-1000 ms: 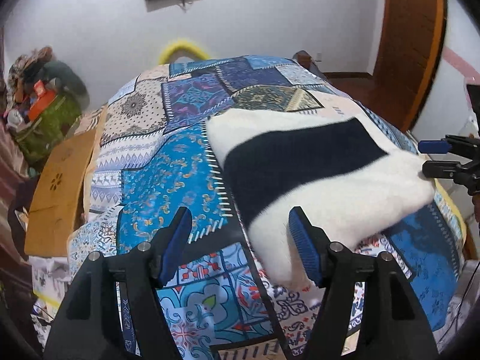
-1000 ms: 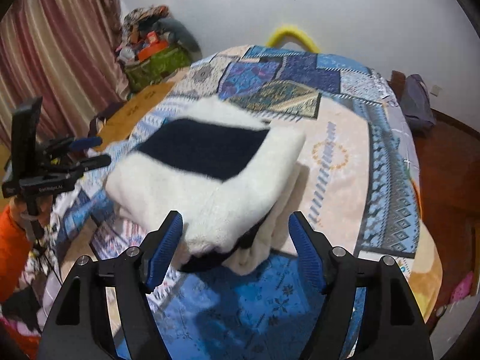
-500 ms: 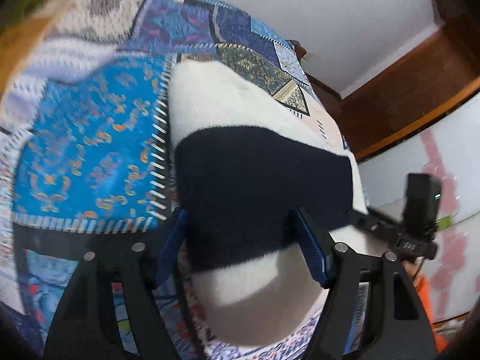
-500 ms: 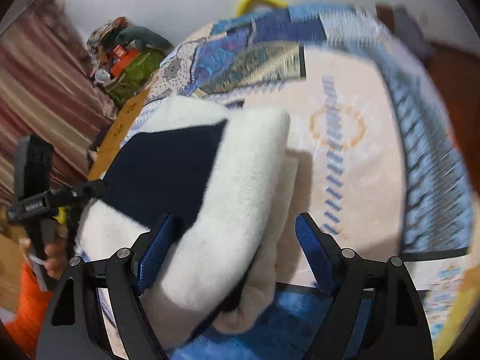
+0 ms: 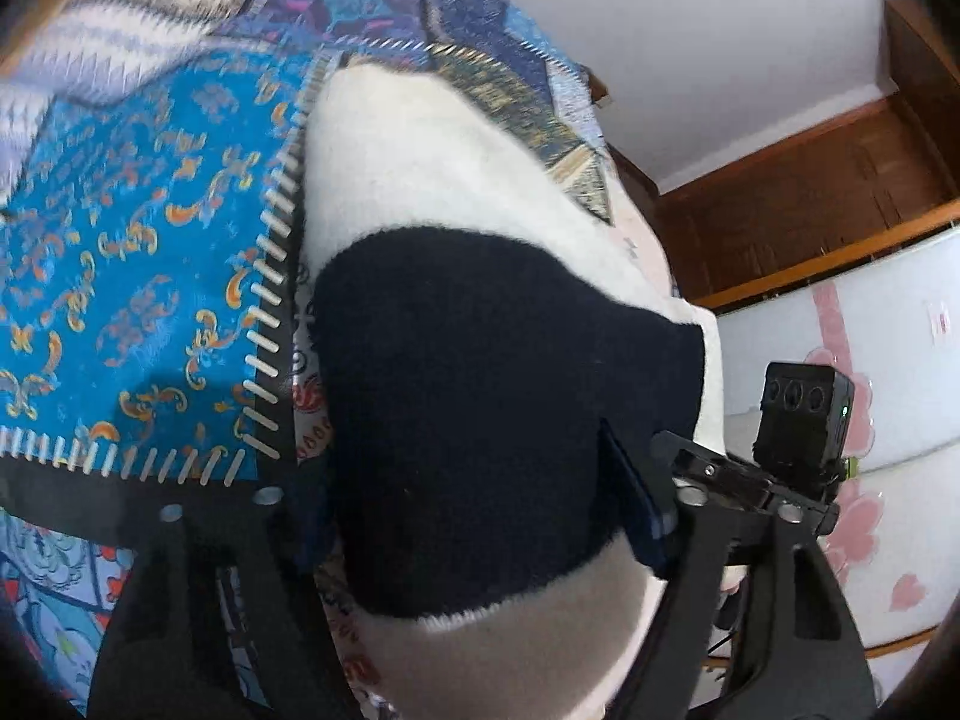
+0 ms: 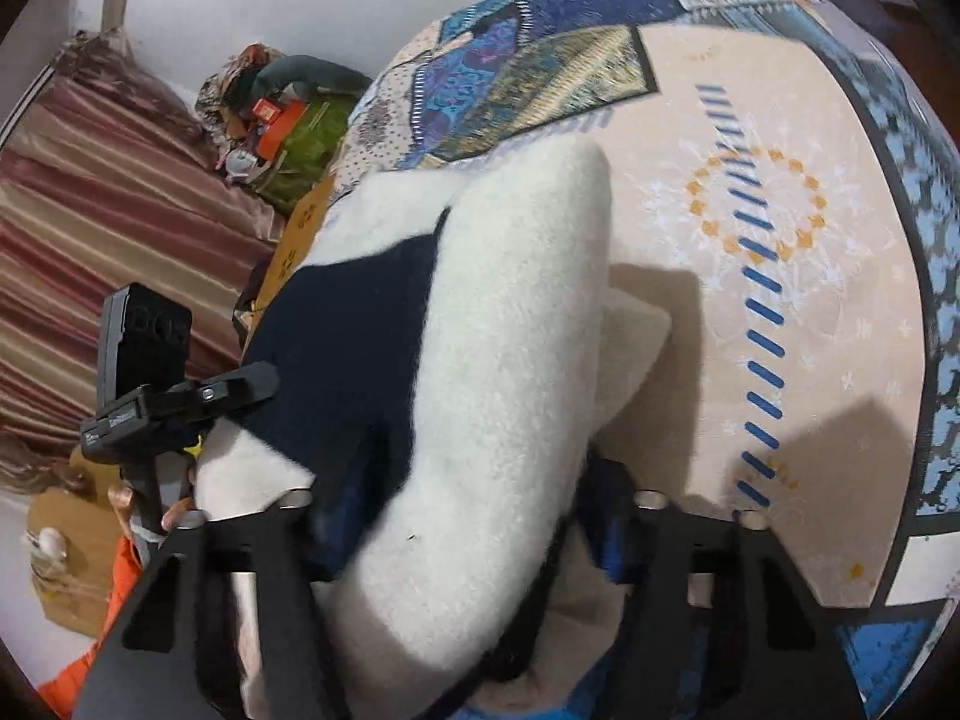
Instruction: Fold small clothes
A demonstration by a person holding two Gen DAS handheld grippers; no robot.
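Observation:
A folded fluffy white garment with a wide navy band (image 5: 480, 396) lies on a patchwork bedspread (image 5: 138, 252). My left gripper (image 5: 474, 504) is open, its jaws astride the near edge of the bundle, the cloth bulging between the fingers (image 5: 636, 504). My right gripper (image 6: 462, 510) is open too and straddles the opposite edge of the same garment (image 6: 492, 372). A loose white flap (image 6: 630, 336) sticks out from under the fold. Each gripper shows in the other's view: the right (image 5: 750, 480), the left (image 6: 180, 396).
The bedspread (image 6: 810, 300) fills both views. A wooden door and skirting (image 5: 840, 180) stand past the bed. Striped curtains (image 6: 108, 210), a heap of bags and clothes (image 6: 282, 114) and a cardboard sheet (image 6: 300, 228) lie beside the bed.
Both grippers have moved in low from opposite sides and now straddle the folded garment, which was well ahead of them a second ago. The jaws stayed open.

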